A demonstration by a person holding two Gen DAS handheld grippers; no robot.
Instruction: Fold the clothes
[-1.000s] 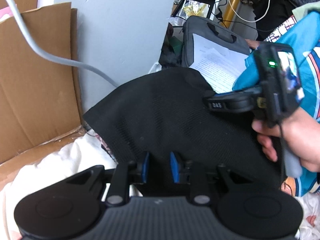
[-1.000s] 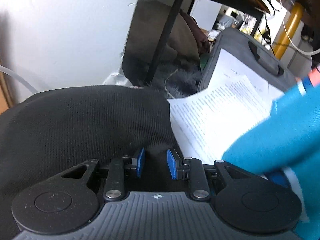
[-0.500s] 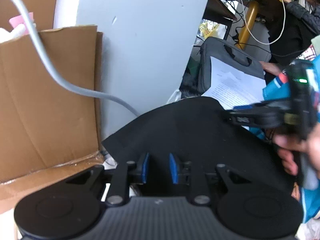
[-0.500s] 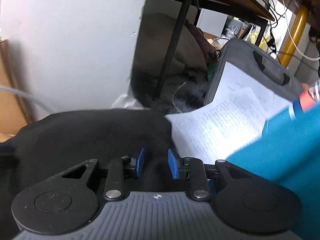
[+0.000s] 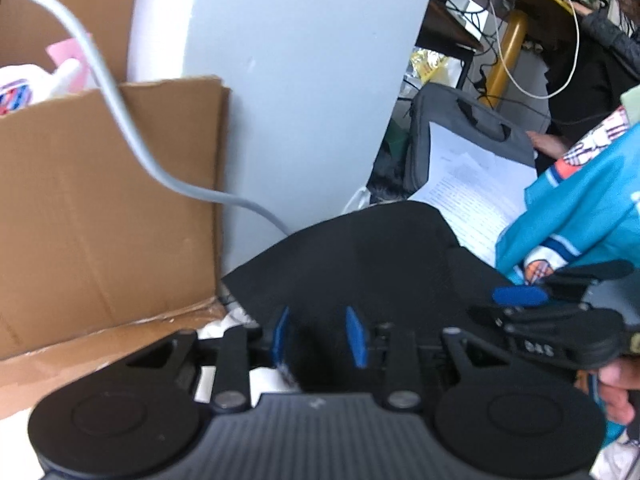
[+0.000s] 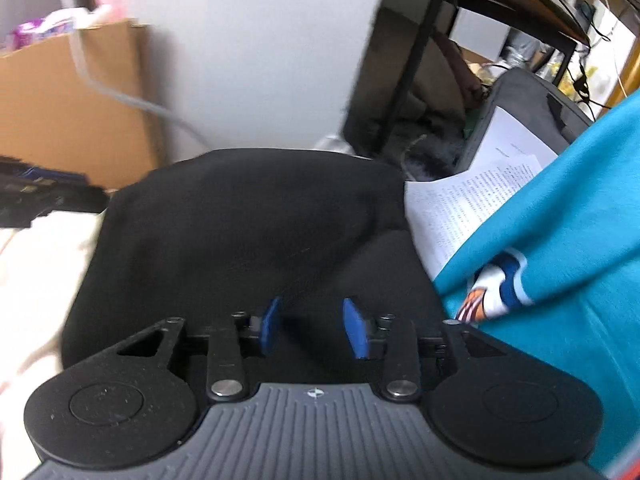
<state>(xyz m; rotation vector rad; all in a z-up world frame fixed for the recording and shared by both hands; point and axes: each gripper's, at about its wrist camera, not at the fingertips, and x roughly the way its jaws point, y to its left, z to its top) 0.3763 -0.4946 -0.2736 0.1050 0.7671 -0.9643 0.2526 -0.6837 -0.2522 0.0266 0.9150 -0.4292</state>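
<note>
Both grippers, left (image 5: 319, 336) and right (image 6: 313, 328), had just been spreading their jaws, pads apart over the black garment (image 6: 248, 232), which lay doubled on the white bedding (image 6: 36, 264); more folds probably remained.

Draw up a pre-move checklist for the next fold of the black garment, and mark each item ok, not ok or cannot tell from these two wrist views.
1. Left gripper released: ok; its jaws have just been opening, and the pads stand apart from the cloth.
2. Right gripper released: ok; its jaws have just been opening, with no cloth pinched.
3. Black garment lying folded: ok; its far edge is rounded over.
4. Garment clear of the teal garment: not ok; they meet at the right.
5. Printed papers out of the way: cannot tell.
6. Grey cable clear of the cloth: cannot tell.
</note>
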